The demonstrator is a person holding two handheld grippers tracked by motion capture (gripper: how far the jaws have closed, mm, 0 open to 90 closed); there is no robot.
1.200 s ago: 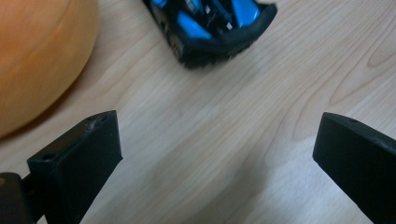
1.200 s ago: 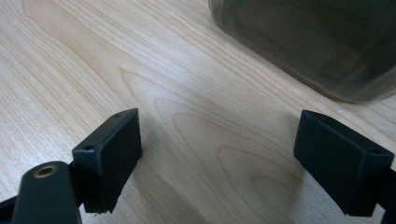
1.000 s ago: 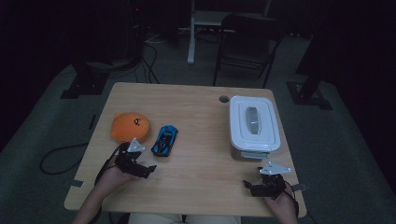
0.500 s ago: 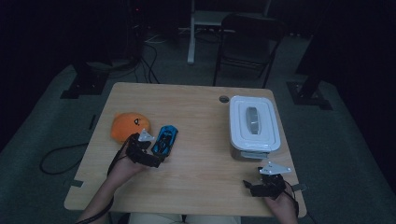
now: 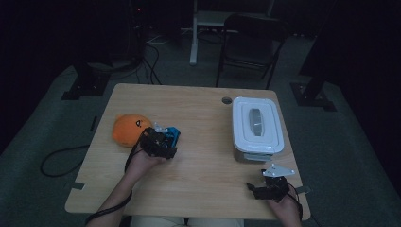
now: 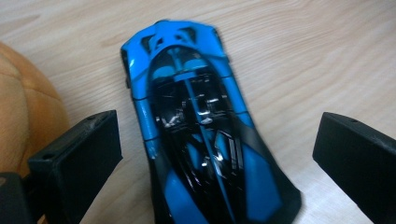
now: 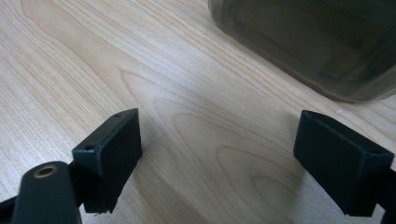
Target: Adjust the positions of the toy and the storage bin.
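- My left gripper (image 6: 212, 154) straddles the blue toy car (image 6: 201, 135), jaws wide apart on either side, not yet touching it.
- The car sits on the tabletop (image 5: 198, 113) just beside the orange plush (image 5: 128, 128); I judge closing and lifting remain.
- My right gripper (image 7: 233, 154) idles open near the white lidded box (image 5: 257, 125).

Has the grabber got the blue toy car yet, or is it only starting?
Only starting. Done: the left gripper is over the blue toy car, its open jaws either side, not touching. In hand: closing on the car, which lies on the wooden table beside the orange soft ball. Left: gripping and lifting it. The white lidded box is shut; the right gripper rests open near it.
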